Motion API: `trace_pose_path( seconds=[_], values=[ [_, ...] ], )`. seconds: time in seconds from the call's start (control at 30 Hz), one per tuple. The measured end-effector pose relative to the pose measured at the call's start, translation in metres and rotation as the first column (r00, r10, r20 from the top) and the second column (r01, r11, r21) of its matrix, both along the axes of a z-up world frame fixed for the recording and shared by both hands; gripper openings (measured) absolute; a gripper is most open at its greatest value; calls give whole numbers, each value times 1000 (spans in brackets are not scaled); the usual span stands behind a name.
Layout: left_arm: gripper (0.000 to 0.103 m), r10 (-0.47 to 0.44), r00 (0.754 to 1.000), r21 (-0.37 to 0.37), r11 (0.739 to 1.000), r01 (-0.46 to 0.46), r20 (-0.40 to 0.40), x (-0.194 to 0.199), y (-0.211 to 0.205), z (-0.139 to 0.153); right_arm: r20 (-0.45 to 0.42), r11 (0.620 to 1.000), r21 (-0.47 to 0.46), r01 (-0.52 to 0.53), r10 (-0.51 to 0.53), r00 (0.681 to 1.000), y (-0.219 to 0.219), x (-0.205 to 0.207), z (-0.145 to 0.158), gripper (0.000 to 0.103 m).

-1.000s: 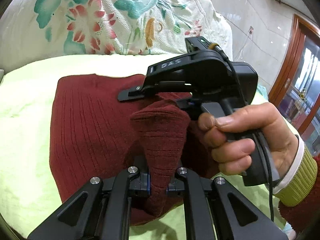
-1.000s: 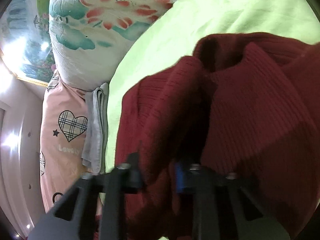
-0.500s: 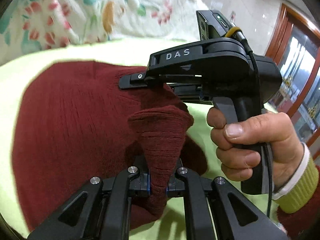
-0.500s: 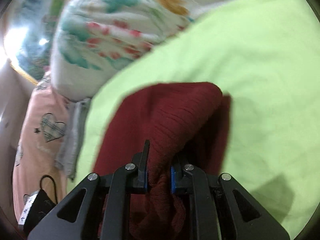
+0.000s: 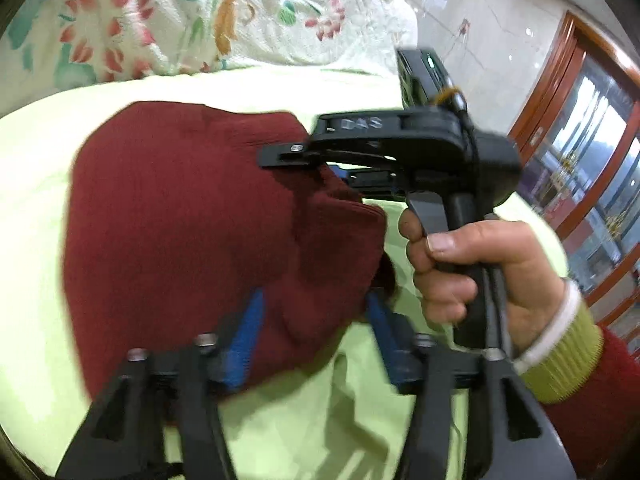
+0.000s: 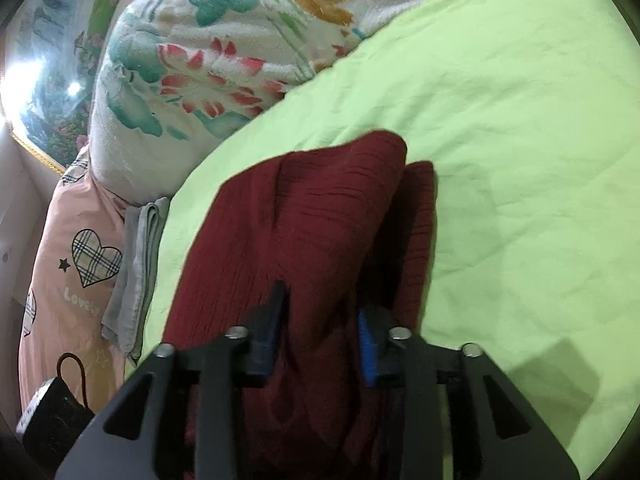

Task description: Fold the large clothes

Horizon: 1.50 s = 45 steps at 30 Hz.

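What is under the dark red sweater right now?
The dark red sweater lies folded on the light green bedsheet, which shows all around it. Whatever is between its layers or directly beneath it is covered.

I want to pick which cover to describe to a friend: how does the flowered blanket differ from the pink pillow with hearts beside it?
The flowered blanket is white and fuzzy with large red, teal and orange blooms; the pink pillow is smooth, with plaid hearts, small stars and the word "Lovely". The blanket is piled up bulky at the edge of the green sheet; the pillow lies lower, with a folded grey cloth between it and the sheet. Both are soft, pale bedding.
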State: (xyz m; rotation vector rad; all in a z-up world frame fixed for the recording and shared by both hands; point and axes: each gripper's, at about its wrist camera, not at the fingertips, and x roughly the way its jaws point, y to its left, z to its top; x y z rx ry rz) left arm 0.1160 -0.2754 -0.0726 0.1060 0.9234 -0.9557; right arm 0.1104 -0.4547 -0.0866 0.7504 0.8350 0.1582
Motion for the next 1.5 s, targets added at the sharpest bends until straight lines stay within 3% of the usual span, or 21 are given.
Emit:
trace_pose_path(
  seconds=[0.03,0.1,0.13,0.23,0.37,0.43,0.57,0.73,0.87,0.93,0.97,1.0,1.03,1.13,1.33,1.5],
  values=[
    [66,11,1000,-16,1000,-11,-4,-1,11,6,15,1000,-14,12,-12,1000,-1,-7,5,52],
    [83,70,997,-41,997,-70,-11,3,36,17,37,999,-28,30,-29,999,-4,-17,12,66],
    [83,102,995,-53,993,-103,-17,6,48,20,48,999,-27,35,-33,998,-5,-22,15,70],
    [85,217,972,-85,971,-224,-89,34,84,24,35,1000,6,29,-29,999,-7,-30,13,74],
    [85,297,936,-75,946,-315,-188,80,100,10,7,998,58,25,-26,1000,-7,-28,2,75],
    [85,280,921,-91,945,-314,-271,100,102,-2,-5,997,78,25,-25,1000,-6,-27,-3,75],
    [85,251,906,-87,951,-296,-342,122,92,-19,-9,994,104,15,-14,1000,-6,-22,-6,77],
    [95,211,874,-62,962,-264,-438,136,75,-53,-35,996,94,-2,6,999,-6,-12,-12,78],
    [100,189,892,-67,969,-236,-410,134,68,-59,-49,996,90,-22,27,998,-7,-5,-19,78],
    [93,172,912,-56,977,-208,-373,132,61,-57,-52,996,90,-27,32,998,-6,-2,-22,78],
    [87,164,916,-60,978,-199,-367,132,59,-56,-55,996,85,-32,37,998,-5,0,-22,77],
    [83,165,921,-57,979,-197,-354,131,57,-56,-64,997,69,-37,42,997,-3,2,-23,67],
    [81,163,925,-61,979,-195,-342,130,57,-56,-82,997,66,-37,42,996,-3,5,-25,48],
    [69,160,936,-75,978,-192,-314,126,60,-50,-84,989,143,-30,42,996,-5,2,-31,34],
    [56,159,947,-107,975,-195,-279,112,79,-27,-26,991,126,-53,56,998,20,-9,-1,28],
    [54,208,950,-118,964,-240,-234,90,140,3,31,982,128,-136,134,991,64,-8,19,26]
  ],
)
